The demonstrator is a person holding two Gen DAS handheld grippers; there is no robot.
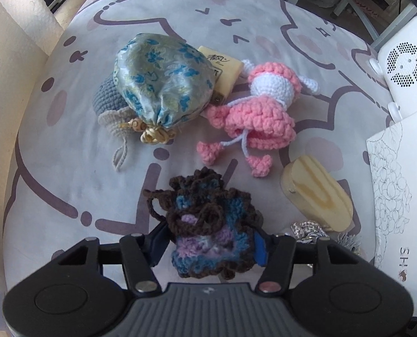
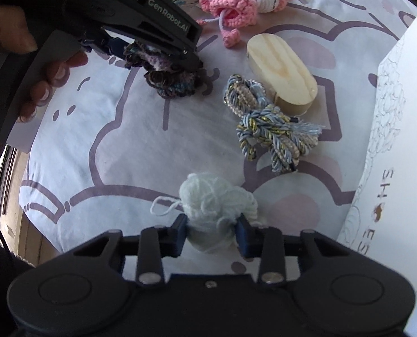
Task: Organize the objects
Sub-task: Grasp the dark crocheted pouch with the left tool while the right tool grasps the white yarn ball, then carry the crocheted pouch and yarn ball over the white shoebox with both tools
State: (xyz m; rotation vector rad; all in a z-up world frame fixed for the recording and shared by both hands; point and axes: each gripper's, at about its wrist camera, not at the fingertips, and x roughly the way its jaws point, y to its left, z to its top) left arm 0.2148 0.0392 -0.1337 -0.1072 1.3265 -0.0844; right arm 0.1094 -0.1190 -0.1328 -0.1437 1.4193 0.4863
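Observation:
My left gripper (image 1: 208,245) is shut on a dark brown, blue and purple crocheted pouch (image 1: 205,224), which bulges out between the blue pads just above the printed cloth (image 1: 68,168). The right wrist view shows that same gripper (image 2: 163,64) at the upper left, held by a hand (image 2: 40,84), with the pouch (image 2: 172,84) hanging from its tips. My right gripper (image 2: 212,234) is shut on a pale mint ball of yarn (image 2: 214,202); both pads press into its sides and a loose strand trails to the left.
Farther off lie a blue floral silk pouch (image 1: 160,84) on a grey crocheted one (image 1: 107,98), a beige card (image 1: 225,70) and a pink crocheted doll (image 1: 264,104). An oval wooden block (image 2: 284,70) and a braided cord bundle (image 2: 270,123) sit near a white box (image 2: 391,140) at right.

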